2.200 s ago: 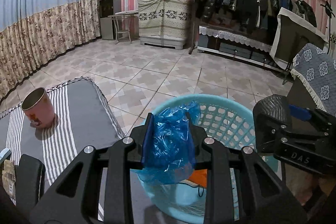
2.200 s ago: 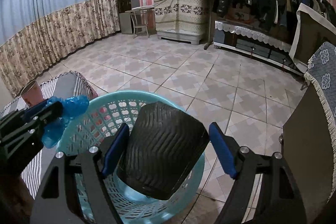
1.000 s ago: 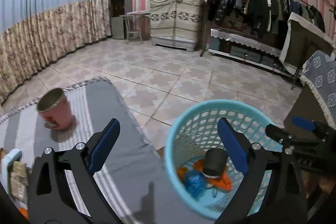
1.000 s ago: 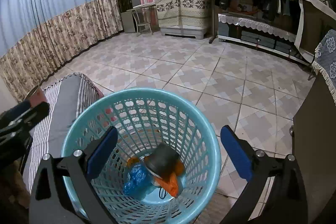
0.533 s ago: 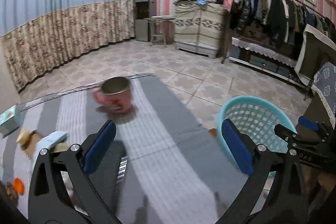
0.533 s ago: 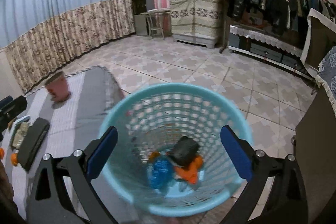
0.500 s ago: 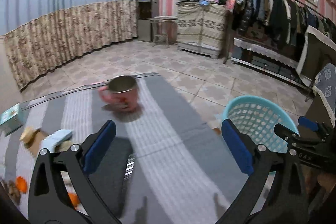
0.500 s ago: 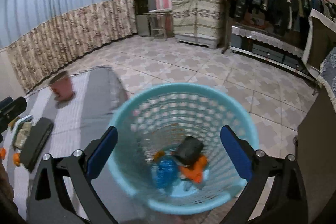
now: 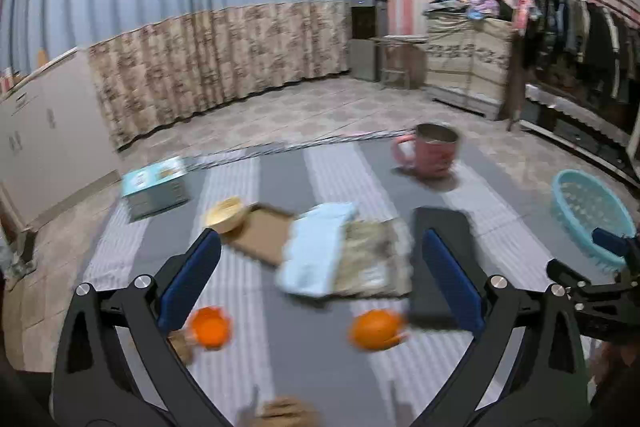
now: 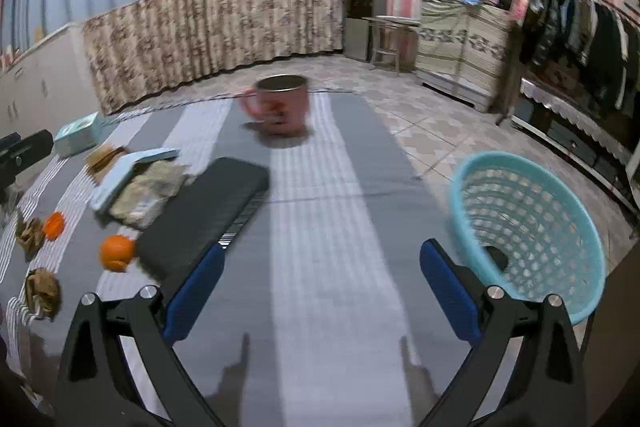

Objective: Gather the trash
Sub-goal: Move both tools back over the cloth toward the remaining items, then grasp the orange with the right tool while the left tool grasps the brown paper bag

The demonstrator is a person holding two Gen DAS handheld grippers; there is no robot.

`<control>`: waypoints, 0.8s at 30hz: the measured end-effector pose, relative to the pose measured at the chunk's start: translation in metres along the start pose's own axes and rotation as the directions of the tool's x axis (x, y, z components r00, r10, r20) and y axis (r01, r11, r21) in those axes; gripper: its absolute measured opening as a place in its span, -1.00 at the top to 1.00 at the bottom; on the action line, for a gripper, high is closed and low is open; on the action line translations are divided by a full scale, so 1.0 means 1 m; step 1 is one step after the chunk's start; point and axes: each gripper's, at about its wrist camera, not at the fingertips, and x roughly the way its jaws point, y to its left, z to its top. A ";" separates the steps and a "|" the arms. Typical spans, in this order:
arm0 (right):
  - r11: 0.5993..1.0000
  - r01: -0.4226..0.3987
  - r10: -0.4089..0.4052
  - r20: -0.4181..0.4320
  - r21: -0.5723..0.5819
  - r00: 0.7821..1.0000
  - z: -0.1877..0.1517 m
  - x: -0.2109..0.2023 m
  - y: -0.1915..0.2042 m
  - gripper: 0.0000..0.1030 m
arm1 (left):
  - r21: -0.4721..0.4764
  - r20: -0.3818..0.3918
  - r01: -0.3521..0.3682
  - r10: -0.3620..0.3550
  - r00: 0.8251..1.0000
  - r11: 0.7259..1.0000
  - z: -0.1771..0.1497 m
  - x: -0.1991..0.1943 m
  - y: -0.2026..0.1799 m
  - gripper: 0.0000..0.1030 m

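On the grey-and-white striped tablecloth [image 10: 320, 307] lie scraps: an orange peel [image 9: 210, 327], an orange fruit or peel [image 9: 376, 323], and crumpled brown paper [image 10: 42, 291]. My left gripper [image 9: 320, 239] hangs open and empty above the table, with a pale blue packet [image 9: 316, 247] and a brown wrapper below the gap between its fingers. My right gripper [image 10: 322, 251] is also open and empty, over bare cloth. Beside the table's right end stands the turquoise basket [image 10: 540, 211], with a dark object [image 10: 496, 257] showing inside it.
A pink mug [image 10: 280, 107] stands at the far end of the table. A flat black case [image 10: 200, 219] lies mid-table, next to a cardboard piece [image 9: 260, 235] and a teal box [image 9: 156, 187]. Tiled floor, curtains and a clothes rack lie beyond.
Both grippers let their loads, a blue bag and a black roll, drop into the basket. Both views then swung left from the basket to the table, with the jaws staying wide.
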 end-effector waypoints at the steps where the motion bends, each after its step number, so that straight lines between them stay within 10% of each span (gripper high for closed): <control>1: 1.000 -0.006 0.006 -0.004 -0.008 1.000 0.000 0.000 0.009 -0.87 | -0.018 -0.009 -0.016 0.016 1.000 1.000 -0.005 0.000 0.016 -0.89; 20: 0.977 -0.081 0.071 -0.059 -0.196 0.996 -0.011 0.018 0.155 -0.84 | -0.108 -0.113 -0.145 0.133 0.985 0.983 -0.073 0.012 0.137 -0.89; 24: 0.972 -0.114 0.097 -0.092 -0.207 0.991 -0.013 0.023 0.166 -0.47 | -0.123 -0.149 -0.121 0.102 0.984 0.985 -0.080 0.020 0.142 -0.85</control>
